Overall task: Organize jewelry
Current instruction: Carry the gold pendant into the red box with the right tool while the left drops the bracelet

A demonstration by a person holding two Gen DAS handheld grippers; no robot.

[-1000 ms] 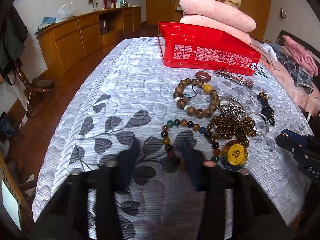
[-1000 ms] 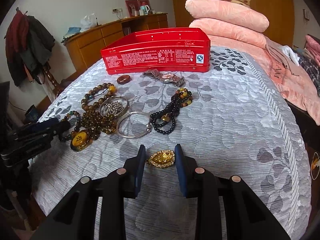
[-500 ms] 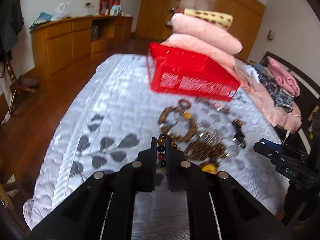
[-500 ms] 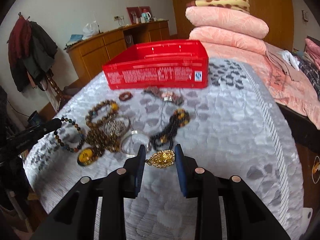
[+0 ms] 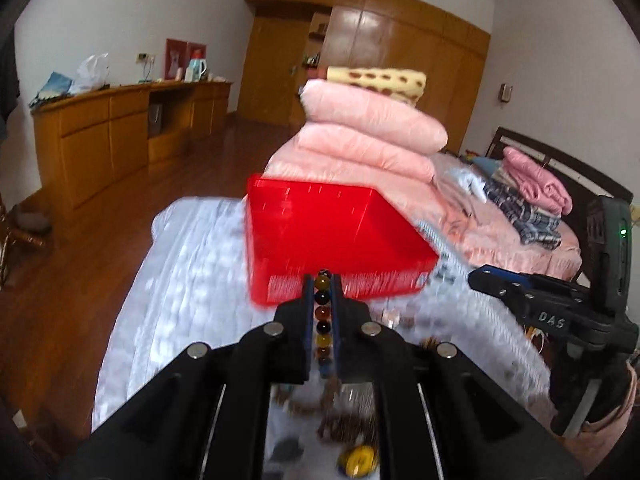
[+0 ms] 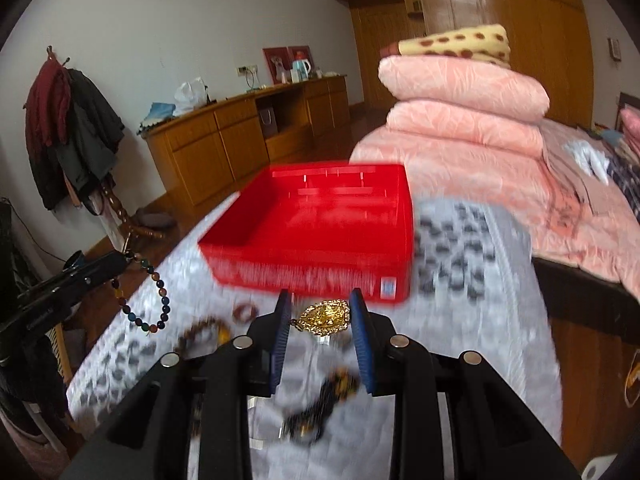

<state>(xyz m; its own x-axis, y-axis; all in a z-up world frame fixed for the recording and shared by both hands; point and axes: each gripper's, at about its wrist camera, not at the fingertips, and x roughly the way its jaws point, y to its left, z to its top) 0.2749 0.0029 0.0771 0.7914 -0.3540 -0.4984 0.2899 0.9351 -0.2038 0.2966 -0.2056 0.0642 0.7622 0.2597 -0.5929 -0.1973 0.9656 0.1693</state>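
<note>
My left gripper (image 5: pixel 322 280) is shut on a multicoloured bead bracelet (image 5: pixel 322 316), held in the air above the bed; in the right wrist view the bracelet (image 6: pixel 150 296) hangs from that gripper (image 6: pixel 120 258). My right gripper (image 6: pixel 320 312) is shut on a gold pendant (image 6: pixel 325 317), lifted above the bed. The open red box (image 5: pixel 340 236) stands ahead of both grippers, also in the right wrist view (image 6: pixel 320 220). It looks empty. The right gripper shows at the right of the left wrist view (image 5: pixel 504 284).
Several bracelets and beads lie blurred on the grey patterned bedspread (image 6: pixel 460 320) below the grippers, among them a yellow pendant (image 5: pixel 358 460) and a black bead string (image 6: pixel 328 396). Folded pink quilts (image 5: pixel 372 136) are stacked behind the box. A wooden cabinet (image 6: pixel 240 132) lines the wall at left.
Both grippers have risen and moved toward the red box. The left one closed on the bead bracelet and lifted it; the right one carries the gold pendant up off the bedspread.
</note>
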